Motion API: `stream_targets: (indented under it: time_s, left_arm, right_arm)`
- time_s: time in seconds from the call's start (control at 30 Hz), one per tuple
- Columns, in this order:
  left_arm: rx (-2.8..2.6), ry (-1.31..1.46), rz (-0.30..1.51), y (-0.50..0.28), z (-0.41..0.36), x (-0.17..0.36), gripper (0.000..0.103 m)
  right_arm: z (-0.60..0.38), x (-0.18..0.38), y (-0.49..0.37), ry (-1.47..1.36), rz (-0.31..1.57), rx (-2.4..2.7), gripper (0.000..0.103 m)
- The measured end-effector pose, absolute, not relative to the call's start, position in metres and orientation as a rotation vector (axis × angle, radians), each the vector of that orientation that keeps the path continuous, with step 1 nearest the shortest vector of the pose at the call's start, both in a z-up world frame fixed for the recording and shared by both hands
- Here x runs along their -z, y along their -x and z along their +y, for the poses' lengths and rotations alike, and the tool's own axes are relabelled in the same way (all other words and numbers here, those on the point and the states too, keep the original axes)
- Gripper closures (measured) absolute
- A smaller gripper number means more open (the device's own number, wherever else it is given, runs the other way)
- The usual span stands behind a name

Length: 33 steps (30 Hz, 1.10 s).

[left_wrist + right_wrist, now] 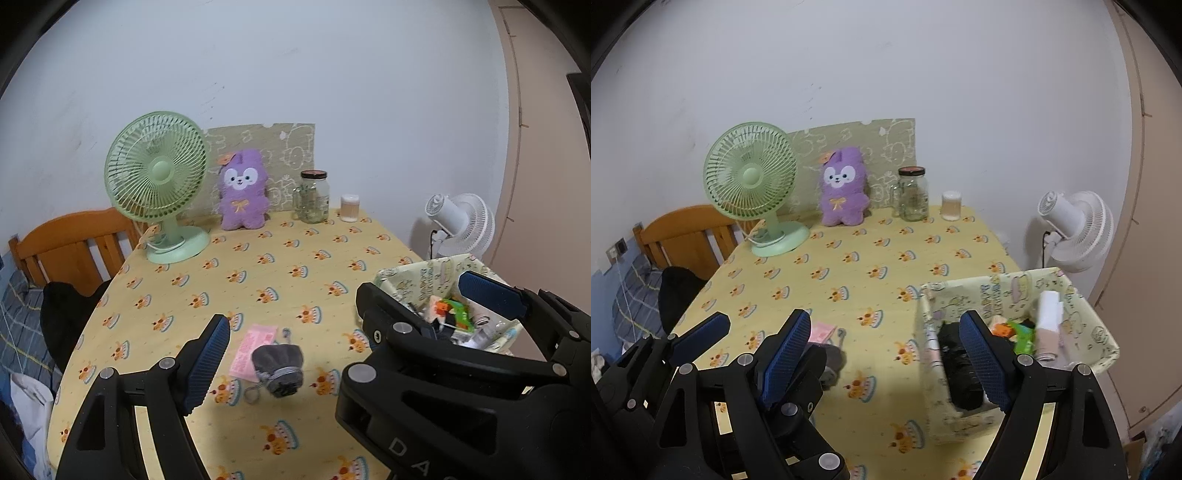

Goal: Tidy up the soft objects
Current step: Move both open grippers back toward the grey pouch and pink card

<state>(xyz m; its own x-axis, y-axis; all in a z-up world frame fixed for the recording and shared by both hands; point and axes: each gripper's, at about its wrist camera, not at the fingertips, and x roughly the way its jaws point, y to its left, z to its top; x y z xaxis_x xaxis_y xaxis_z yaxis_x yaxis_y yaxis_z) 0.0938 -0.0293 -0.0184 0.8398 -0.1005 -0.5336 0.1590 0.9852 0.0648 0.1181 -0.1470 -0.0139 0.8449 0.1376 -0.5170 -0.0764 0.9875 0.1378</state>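
Hovering over the table (pixel 280 266), both grippers have their fingers spread wide and hold nothing. The thing to sort next looks like the grey drawstring pouch (pixel 281 365), which lies on the cloth on top of a pink packet (pixel 251 350), just ahead of the left gripper (pixel 347 325) and between its two blue pads, a bit closer to the left pad. Its mouth points toward the camera, so its long axis runs roughly along the fingers, not across them. In the right wrist view the pouch is mostly hidden behind the left gripper's body, so the left hand seems clearly nearer, while the right gripper (pixel 886 354) sits straddling the near wall of the fabric basket (pixel 1100 354). That basket is to the right of the pouch, well apart from it, and already holds several soft bits: something black, something orange and green, a pale roll. Count: one pouch, one pink packet, one basket, one purple plush (pixel 242 188) at the back against the wall, two fans, two jars and one small tub.
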Motion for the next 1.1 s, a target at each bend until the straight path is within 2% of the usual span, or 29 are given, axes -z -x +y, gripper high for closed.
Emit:
stream_targets:
  time_s: [1.1]
  left_arm:
    - [0.042,-0.056,0.739,-0.144,0.035,0.089,0.024]
  right_arm:
    - [-0.072,0.082,-0.186,-0.050,0.746,-0.217,0.018]
